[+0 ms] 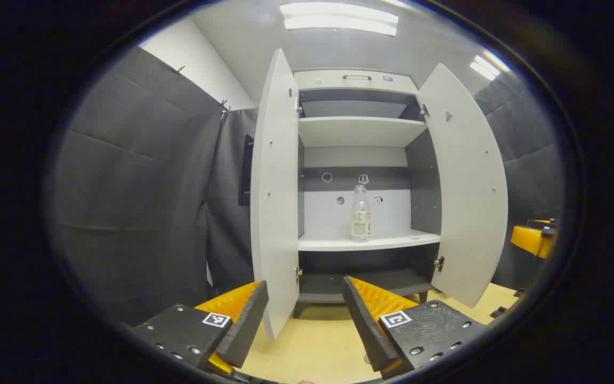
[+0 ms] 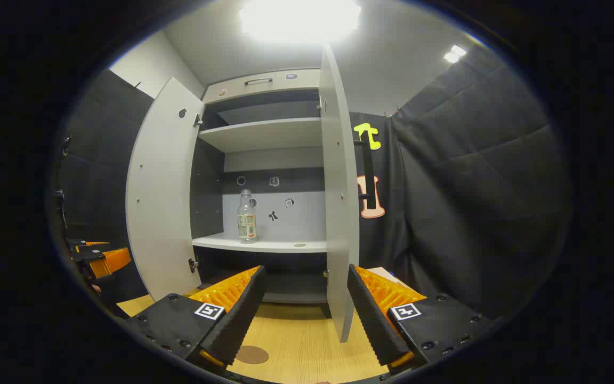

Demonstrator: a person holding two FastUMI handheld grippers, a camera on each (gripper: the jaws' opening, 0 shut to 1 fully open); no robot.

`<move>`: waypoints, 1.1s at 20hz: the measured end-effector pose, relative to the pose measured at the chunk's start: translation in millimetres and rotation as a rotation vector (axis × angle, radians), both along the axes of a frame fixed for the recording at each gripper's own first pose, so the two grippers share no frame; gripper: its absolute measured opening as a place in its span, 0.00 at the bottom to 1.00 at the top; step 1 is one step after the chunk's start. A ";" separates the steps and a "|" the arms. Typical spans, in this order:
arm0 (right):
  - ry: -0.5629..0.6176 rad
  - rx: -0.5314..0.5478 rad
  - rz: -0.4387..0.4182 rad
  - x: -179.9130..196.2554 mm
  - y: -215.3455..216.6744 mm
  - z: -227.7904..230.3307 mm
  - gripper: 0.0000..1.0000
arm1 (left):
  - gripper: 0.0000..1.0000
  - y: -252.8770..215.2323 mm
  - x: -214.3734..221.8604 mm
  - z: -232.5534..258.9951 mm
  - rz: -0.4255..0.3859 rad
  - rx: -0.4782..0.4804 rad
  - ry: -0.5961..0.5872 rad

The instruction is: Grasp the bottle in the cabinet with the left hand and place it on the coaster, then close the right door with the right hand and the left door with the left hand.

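Left gripper [image 1: 305, 312]: jaws spread wide, nothing between them, nothing touched. Its black ribbed pads [image 1: 243, 325] frame the bare wooden table [image 1: 317, 346] and the bottom edge of the left door [image 1: 275, 202], which stands open, seen nearly edge-on, just ahead of the left finger.

Right gripper [image 2: 307, 314]: jaws likewise spread wide, holding nothing. The right door [image 2: 339, 208] hangs open, edge-on, its lower corner showing in the gap just inside the right finger; contact cannot be told. A black handle [image 2: 368, 176] runs down that door's outer face.

Coaster [image 2: 252, 354]: a round brown disc lying flat on the table, close in front of the right gripper's left finger, bare.

Bottle [image 1: 361, 213]: clear, with a paper label, upright on the white middle shelf [image 1: 368, 242] of the cabinet [image 1: 357, 80], near the shelf's centre in the left gripper view, left of centre in the right gripper view, well apart from both grippers.

Both doors are fully swung out. The upper shelf [image 1: 360, 130] carries nothing visible. Small round marks and stickers sit on the cabinet's back panel behind the bottle.

An orange-and-black gripper part shows at the far right edge of the left gripper view [image 1: 536, 240] and another at the far left edge of the right gripper view [image 2: 99, 258]. Dark padded booth walls on both sides.
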State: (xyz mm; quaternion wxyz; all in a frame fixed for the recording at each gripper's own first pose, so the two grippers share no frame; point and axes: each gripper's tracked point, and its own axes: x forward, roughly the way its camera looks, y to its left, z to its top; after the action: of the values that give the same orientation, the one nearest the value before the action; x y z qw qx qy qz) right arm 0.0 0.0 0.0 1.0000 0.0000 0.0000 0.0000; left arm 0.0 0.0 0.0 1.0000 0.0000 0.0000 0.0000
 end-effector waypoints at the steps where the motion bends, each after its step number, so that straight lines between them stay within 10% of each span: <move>1: 0.000 0.002 0.002 0.4 -0.6 0.8 0.97 | 0.84 -0.6 0.9 1.0 0.002 0.002 -0.002; 22: 0.012 -0.015 0.046 7.6 -23.1 0.8 0.97 | 0.84 -22.2 3.9 4.2 0.020 0.007 0.004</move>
State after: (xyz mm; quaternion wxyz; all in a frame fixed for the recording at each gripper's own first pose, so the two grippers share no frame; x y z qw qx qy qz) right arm 7.6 -23.1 0.8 0.9997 -0.0075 0.0059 0.0230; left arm 3.9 -22.2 4.2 0.9999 0.0037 0.0018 0.0100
